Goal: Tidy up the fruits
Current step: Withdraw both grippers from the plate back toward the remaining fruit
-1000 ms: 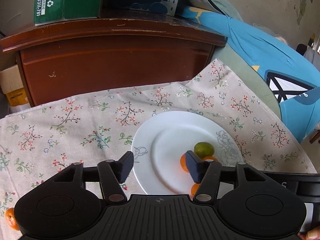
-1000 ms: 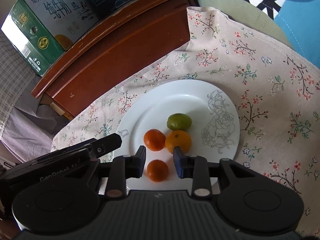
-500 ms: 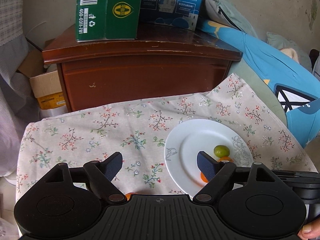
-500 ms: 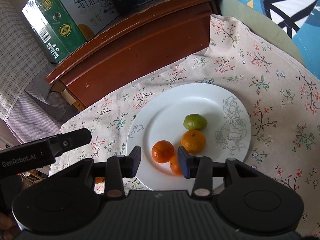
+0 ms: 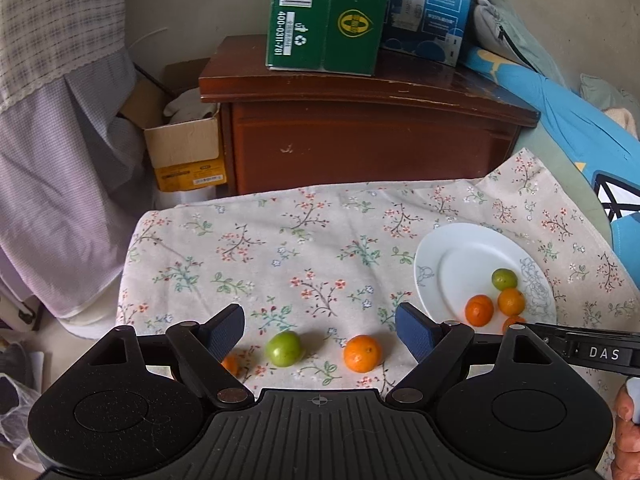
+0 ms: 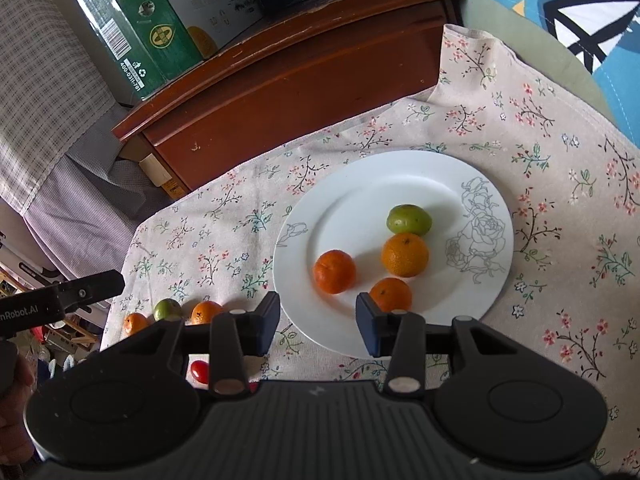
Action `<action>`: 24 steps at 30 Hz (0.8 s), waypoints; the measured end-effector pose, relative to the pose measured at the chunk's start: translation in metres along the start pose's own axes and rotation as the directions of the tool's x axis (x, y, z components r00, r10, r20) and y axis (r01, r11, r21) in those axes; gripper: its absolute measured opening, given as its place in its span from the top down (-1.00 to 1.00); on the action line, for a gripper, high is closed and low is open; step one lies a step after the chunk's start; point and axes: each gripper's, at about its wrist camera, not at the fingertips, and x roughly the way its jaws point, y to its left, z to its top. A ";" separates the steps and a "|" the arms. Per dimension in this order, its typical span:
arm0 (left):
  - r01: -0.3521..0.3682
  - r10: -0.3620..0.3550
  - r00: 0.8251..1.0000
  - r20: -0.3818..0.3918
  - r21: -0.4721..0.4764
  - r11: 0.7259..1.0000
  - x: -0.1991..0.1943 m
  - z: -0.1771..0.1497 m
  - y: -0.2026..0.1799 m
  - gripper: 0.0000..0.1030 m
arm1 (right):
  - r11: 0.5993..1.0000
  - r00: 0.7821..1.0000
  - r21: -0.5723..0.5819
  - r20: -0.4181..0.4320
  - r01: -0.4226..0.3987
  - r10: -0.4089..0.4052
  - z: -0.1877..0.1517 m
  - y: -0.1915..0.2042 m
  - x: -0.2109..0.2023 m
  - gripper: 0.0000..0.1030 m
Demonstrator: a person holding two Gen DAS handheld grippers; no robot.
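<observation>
Left claw (gaping) frames green fruit.

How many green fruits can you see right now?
2. One green fruit on the plate, at the far side of the white plate; one green fruit on the cloth, between two oranges. More may sit hidden behind the gripper bodies.

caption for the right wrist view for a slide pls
Open right gripper at the near rim of a white plate holding three oranges and one green fruit on a floral tablecloth.
</observation>
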 end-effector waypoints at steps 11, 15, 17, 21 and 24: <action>-0.093 0.091 0.995 -0.049 -0.048 0.994 -0.006 -0.026 0.046 -0.64 | 0.994 1.000 -0.105 -0.018 -0.004 0.002 -0.022 0.022 -0.007 0.06; -0.107 0.104 0.991 -0.079 -0.043 0.993 0.000 -0.038 0.053 -0.64 | 0.995 0.999 -0.102 -0.038 -0.013 0.009 -0.031 0.024 -0.009 0.06; -0.124 0.121 0.988 -0.095 -0.030 0.992 0.005 -0.042 0.054 -0.64 | 0.995 0.998 -0.099 -0.054 -0.018 0.013 -0.037 0.025 -0.009 0.06; -0.147 0.148 0.986 -0.072 0.016 0.989 0.011 -0.049 0.055 -0.64 | 0.994 0.997 -0.112 -0.080 -0.017 0.008 -0.049 0.028 -0.008 0.06; -0.161 0.163 0.985 -0.051 0.028 0.986 0.016 -0.050 0.057 -0.63 | 0.990 0.996 -0.141 -0.092 -0.008 -0.005 -0.056 0.031 -0.006 0.06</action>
